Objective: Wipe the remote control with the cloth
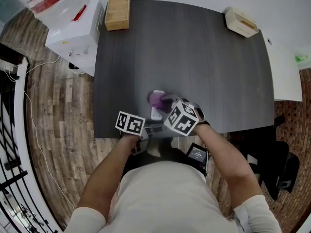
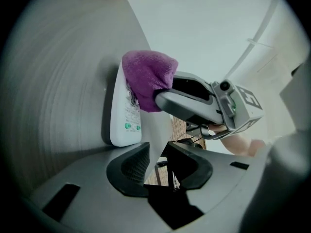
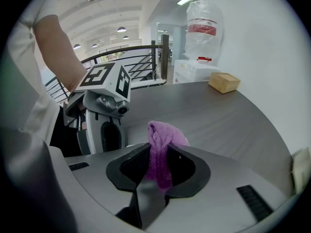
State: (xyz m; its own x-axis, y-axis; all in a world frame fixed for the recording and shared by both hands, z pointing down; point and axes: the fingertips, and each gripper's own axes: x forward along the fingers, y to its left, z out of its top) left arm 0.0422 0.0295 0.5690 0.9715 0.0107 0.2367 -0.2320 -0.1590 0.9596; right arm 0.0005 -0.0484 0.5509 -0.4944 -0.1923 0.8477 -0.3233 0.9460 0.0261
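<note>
- Purple cloth is pinched between the closed jaws of the right claw, bunched up above their tips
- The cloth rests on the far end of the white remote control, which lies on the dark grey counter near its front edge
- The left claw has its jaws a little apart with nothing between them; the remote's near end lies just beyond one jaw tip

My dark grey table, wooden box at its far left corner, pale tray far right, white remote lying near my edge
</note>
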